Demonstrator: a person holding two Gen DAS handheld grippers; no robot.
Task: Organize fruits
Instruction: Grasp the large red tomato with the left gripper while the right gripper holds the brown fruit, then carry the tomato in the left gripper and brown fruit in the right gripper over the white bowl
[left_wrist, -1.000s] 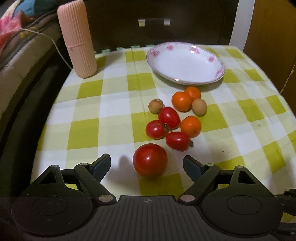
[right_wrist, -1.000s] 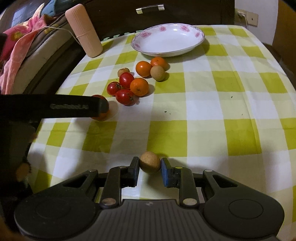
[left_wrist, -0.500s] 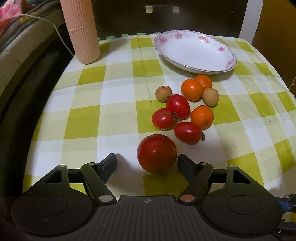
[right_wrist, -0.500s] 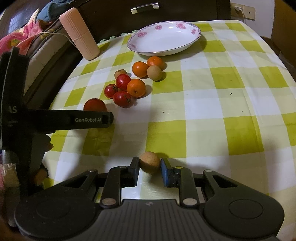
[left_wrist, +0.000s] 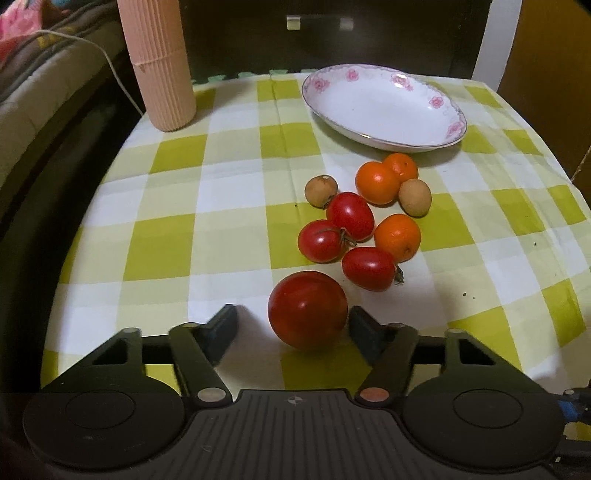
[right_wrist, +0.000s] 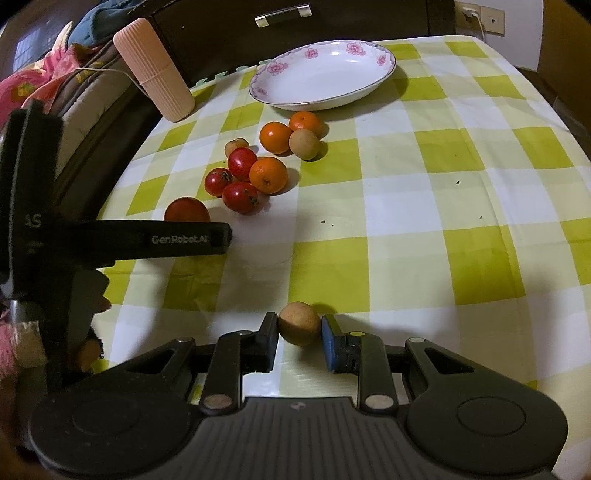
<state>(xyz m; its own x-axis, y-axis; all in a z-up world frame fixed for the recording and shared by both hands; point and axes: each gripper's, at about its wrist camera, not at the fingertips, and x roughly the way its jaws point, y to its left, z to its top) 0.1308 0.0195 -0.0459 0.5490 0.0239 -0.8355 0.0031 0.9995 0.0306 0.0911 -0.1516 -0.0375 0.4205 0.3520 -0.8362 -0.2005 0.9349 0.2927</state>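
A big red tomato (left_wrist: 307, 309) lies on the checked cloth between the fingers of my left gripper (left_wrist: 293, 326). Its jaws are closing: the right finger is at the tomato's side, the left finger (left_wrist: 221, 326) still stands apart from it. My right gripper (right_wrist: 299, 332) is shut on a small brown fruit (right_wrist: 299, 322) near the table's front. From the right wrist view the left gripper (right_wrist: 218, 238) crosses in front of the big tomato (right_wrist: 186, 209). Beyond lies a cluster of small tomatoes (left_wrist: 350, 216), oranges (left_wrist: 397, 236) and brown fruits (left_wrist: 414, 196). A flowered white plate (left_wrist: 380, 107) sits behind them.
A tall pink ribbed cylinder (left_wrist: 159, 62) stands at the back left of the table, with a white cable beside it. Bedding lies off the left edge. A dark cabinet (right_wrist: 332, 18) rises behind the plate (right_wrist: 325, 77). Bare cloth (right_wrist: 461, 203) stretches to the right.
The left gripper's fingers have drawn in around the big tomato, and that gripper has edged closer to the fruit. The right gripper holds the brown fruit as before.
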